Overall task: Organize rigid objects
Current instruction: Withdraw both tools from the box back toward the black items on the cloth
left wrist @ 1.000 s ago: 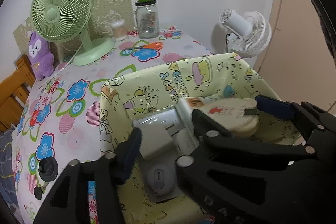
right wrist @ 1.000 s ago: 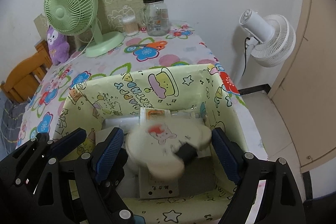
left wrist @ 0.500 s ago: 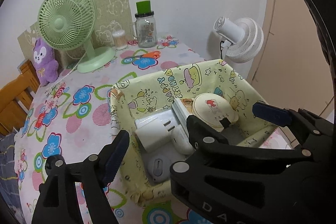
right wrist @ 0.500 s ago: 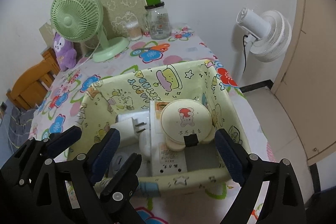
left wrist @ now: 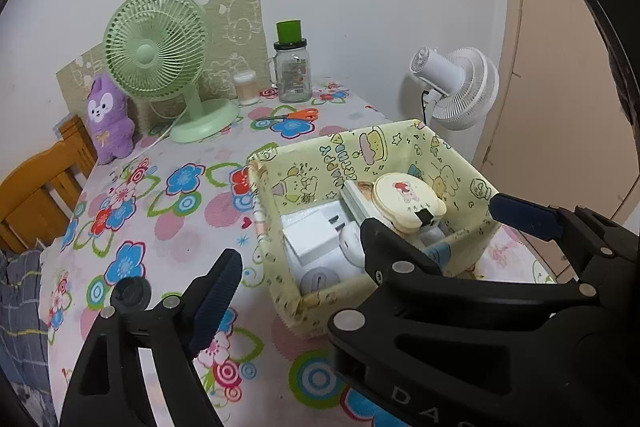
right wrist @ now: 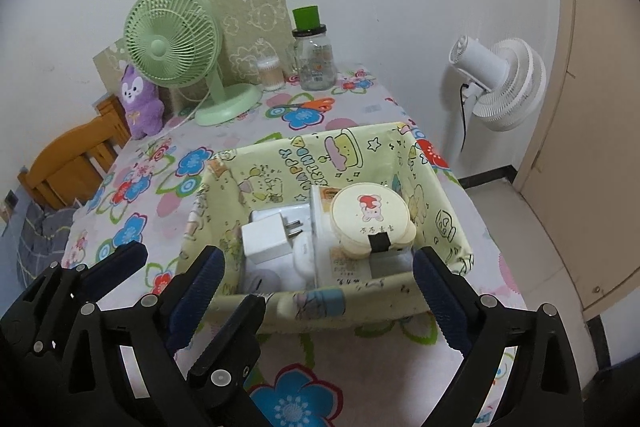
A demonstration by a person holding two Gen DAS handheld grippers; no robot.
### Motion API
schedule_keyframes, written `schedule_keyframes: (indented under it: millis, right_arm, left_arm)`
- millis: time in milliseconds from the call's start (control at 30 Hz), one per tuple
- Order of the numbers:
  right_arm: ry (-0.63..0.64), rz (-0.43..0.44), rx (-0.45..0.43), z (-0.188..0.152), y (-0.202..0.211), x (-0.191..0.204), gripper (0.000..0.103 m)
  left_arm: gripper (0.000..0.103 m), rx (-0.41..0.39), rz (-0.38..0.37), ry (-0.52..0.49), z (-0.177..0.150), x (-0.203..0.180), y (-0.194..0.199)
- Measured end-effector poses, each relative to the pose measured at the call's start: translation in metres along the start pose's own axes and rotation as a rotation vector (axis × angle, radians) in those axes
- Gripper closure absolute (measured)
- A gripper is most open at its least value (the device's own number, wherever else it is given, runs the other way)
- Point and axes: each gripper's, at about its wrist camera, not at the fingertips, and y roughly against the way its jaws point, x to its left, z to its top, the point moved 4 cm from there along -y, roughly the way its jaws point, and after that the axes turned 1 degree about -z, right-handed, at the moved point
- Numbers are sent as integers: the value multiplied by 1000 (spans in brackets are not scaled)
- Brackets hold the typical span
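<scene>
Since a second ago both grippers have drawn back and up from the yellow cloth basket; then their fingers stood down inside it, beside the goods, and now they hang short of its near wall. The round cream case that lay blurred between the right fingers then now rests in the basket, apart from both tools.

The left gripper holds nothing; its jaws are opening, one blue pad over the tablecloth left of the basket, the other finger in front of the basket's contents. The right gripper is likewise empty, its jaws opening wide and standing either side of the basket's near wall without touching it.

Inside the basket: a white plug adapter at the left with its prongs pointing right, a flat white box beside it, and the cream case lying on top of that box toward the right wall. A rounded white item sits low at the near left corner; what it is cannot be told.

At the table's far end stand a green fan, a purple plush toy, a glass jar and orange scissors. A white fan stands on the floor beyond.
</scene>
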Motion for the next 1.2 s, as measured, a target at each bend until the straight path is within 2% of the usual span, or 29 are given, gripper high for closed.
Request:
schedule_keyframes:
  millis: [567, 867, 1200]
  right_arm:
    - [23, 0, -62, -23, 43, 26, 5]
    - [47, -15, -105, -33, 57, 38, 2]
    - [75, 13, -122, -41, 62, 57, 0]
  left_arm:
    - [14, -50, 18, 9, -25, 12, 45]
    - [11, -67, 29, 14, -36, 20, 59]
    - [8, -75, 54, 41, -49, 36, 69]
